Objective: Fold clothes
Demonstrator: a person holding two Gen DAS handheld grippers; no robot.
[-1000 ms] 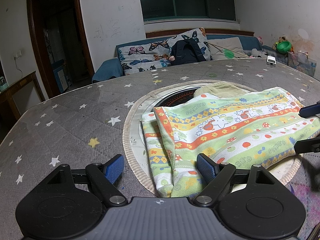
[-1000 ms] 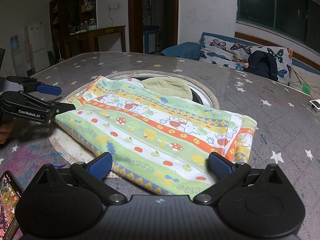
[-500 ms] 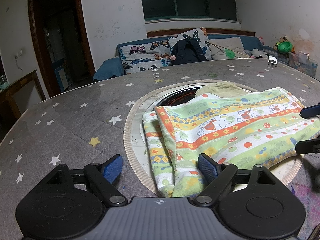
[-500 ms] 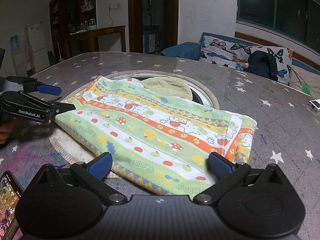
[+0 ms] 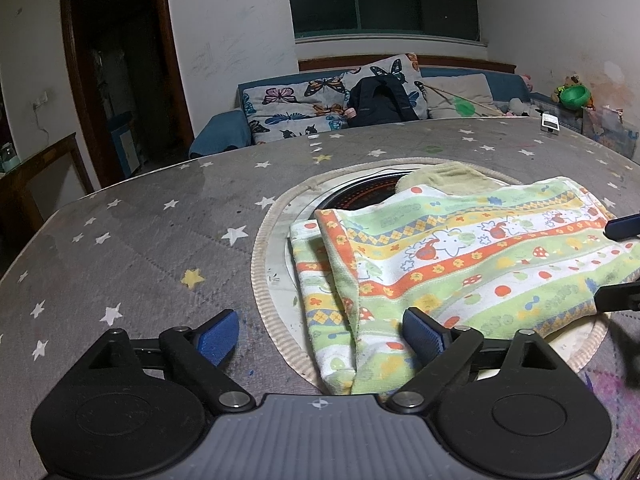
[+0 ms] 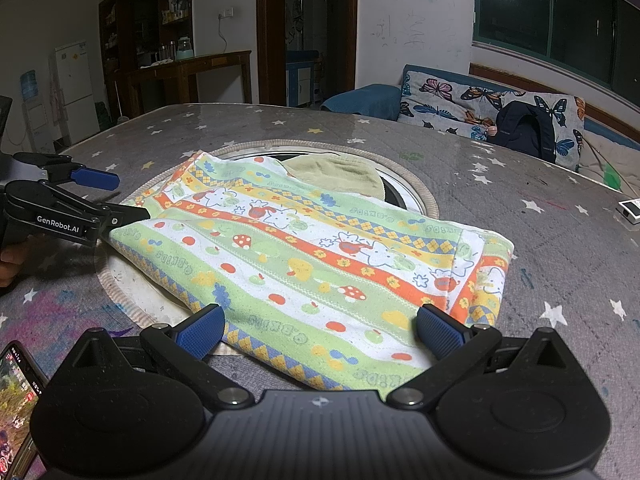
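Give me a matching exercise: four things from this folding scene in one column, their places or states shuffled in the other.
Things:
1. striped towel
2. olive cloth
3. phone
4. dark backpack

Places or states:
A. on the sofa
B. screen lit, at the bottom left corner of the right wrist view
C. partly tucked under the striped towel
D. folded, lying across the round mat

Pairs: 1-D, 2-C, 3-B, 4-A

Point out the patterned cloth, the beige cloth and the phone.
patterned cloth [image 6: 320, 248]: right wrist view, middle of its top layer.
beige cloth [image 6: 340, 174]: right wrist view, exposed part behind the patterned cloth.
phone [image 6: 16, 396]: right wrist view, lit screen.
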